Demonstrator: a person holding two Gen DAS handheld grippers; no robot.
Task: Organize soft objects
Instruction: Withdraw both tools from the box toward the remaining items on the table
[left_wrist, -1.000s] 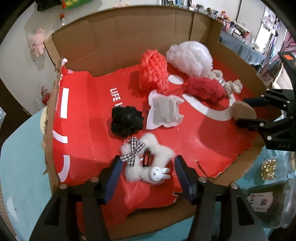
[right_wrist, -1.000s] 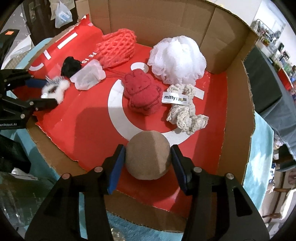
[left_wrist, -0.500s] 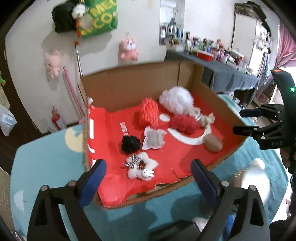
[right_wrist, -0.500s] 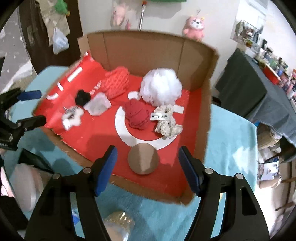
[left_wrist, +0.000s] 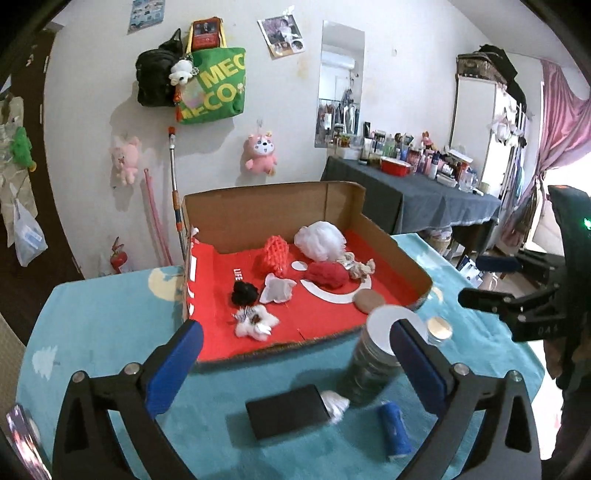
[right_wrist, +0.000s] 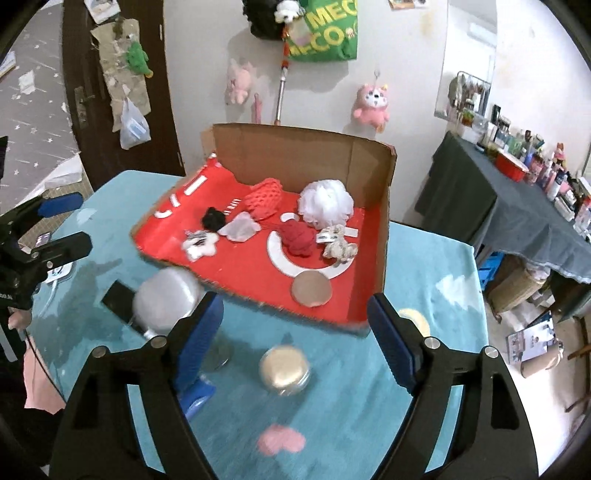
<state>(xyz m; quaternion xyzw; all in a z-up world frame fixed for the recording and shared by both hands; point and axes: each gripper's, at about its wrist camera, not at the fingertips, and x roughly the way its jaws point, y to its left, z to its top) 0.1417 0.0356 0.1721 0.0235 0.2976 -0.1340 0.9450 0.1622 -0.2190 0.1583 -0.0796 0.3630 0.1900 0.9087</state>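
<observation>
A cardboard box (left_wrist: 258, 206) (right_wrist: 295, 151) with a red floor holds several soft things: a white fluffy rabbit clip (left_wrist: 255, 322) (right_wrist: 199, 244), a tan round puff (left_wrist: 368, 300) (right_wrist: 311, 290), a black scrunchie (left_wrist: 243, 292), a red knit toy (left_wrist: 328, 275) (right_wrist: 297, 240), a white mesh sponge (left_wrist: 319, 240) (right_wrist: 325, 202) and a coral net bag (left_wrist: 276, 254). My left gripper (left_wrist: 295, 341) hangs high over the table in front of the box, its jaws still opening, nothing between them. My right gripper (right_wrist: 295, 332) is likewise raised, jaws opening and empty.
On the teal tablecloth (left_wrist: 103, 332) in front of the box stand a tall jar with a white lid (left_wrist: 373, 354), a small gold-lidded jar (right_wrist: 285, 369), a black phone-like slab (left_wrist: 288, 410) and a blue roll (left_wrist: 396, 428). A cluttered side table (left_wrist: 424, 192) stands at the right.
Both grippers let go, the left of the rabbit clip and the right of the tan puff. They opened wide and pulled up and back out of the box. Both things lie in the box.
</observation>
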